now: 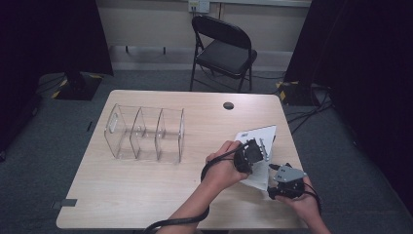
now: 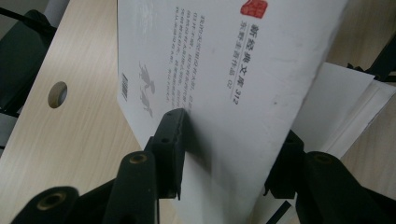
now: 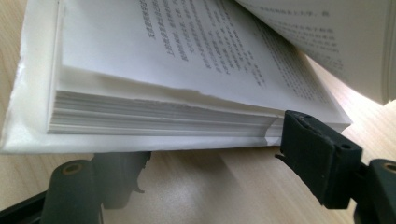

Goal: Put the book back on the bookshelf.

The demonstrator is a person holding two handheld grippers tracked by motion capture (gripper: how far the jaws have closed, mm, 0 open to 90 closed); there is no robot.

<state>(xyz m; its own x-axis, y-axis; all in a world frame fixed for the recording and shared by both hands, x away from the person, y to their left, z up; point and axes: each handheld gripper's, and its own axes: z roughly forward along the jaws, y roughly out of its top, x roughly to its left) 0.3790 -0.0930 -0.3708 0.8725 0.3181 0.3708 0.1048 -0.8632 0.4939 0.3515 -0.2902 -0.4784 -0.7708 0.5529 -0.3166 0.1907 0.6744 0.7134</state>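
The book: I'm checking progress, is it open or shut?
Open: the book lies with its front part lifted off the page block.

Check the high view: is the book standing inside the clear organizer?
No. The book lies open on the table, right of the clear organizer.

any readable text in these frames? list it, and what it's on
"新经典文库 312" reads on the book's white cover, in a line under a red seal; the seal's own characters are too blurred to read.
The small print columns and the barcode on that cover are too small to read.
The open pages carry printed Chinese text, too blurred to read.
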